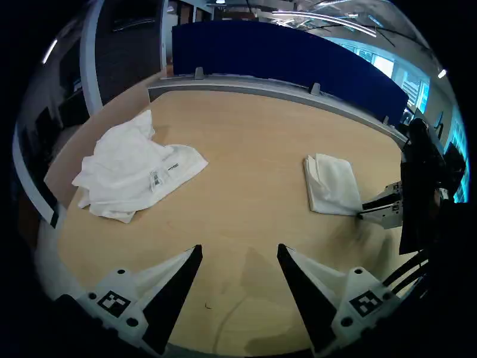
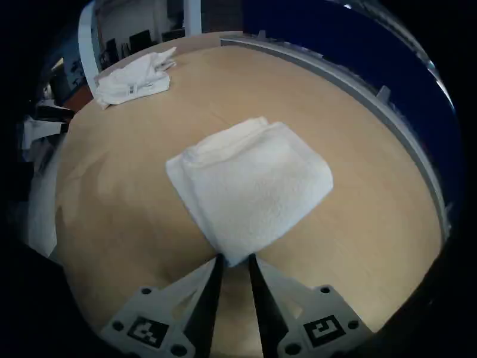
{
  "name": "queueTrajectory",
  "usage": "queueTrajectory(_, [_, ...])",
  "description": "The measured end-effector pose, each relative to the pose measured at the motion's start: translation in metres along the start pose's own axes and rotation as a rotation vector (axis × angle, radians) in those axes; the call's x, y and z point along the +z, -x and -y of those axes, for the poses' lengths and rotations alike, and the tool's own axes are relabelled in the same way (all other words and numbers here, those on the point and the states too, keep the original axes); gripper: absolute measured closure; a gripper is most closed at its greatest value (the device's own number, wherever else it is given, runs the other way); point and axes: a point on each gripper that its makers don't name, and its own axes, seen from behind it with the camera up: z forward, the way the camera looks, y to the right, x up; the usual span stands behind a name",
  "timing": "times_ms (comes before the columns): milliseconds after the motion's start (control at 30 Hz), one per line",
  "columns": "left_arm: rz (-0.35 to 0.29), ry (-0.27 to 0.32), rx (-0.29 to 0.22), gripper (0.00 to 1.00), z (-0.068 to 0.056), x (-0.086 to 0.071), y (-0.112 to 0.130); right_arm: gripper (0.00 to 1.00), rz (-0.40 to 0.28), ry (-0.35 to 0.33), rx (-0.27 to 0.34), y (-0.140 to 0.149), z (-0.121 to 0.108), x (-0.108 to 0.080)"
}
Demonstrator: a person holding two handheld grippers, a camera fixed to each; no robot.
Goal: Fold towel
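A folded white towel (image 2: pixel 253 182) lies flat on the wooden table (image 2: pixel 369 197); in the left gripper view the same folded towel (image 1: pixel 331 182) sits at the right. My right gripper (image 2: pixel 234 259) is nearly closed, and its fingers pinch the towel's near corner. From the left gripper view, the right gripper (image 1: pixel 381 209) and the dark-sleeved arm holding it reach in from the right edge. My left gripper (image 1: pixel 238 253) hovers open over bare table (image 1: pixel 250 137), with nothing between its fingers.
A crumpled heap of white towels (image 1: pixel 134 170) with a label lies at the table's far left, also seen as a crumpled heap (image 2: pixel 134 77) at the far end. A blue partition (image 1: pixel 286 56) runs along the table's back edge.
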Motion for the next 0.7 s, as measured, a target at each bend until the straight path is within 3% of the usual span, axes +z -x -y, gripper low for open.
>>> queueTrajectory(300, [0.002, 0.002, 0.007, 0.07, 0.000, 0.002, 0.001, 0.95, -0.002, -0.011, 0.011, 0.000, 0.003, 0.000])
queueTrajectory(700, [-0.010, 0.019, 0.028, 0.06, -0.007, 0.003, -0.011, 0.97, -0.057, 0.034, -0.005, -0.025, -0.009, -0.020])
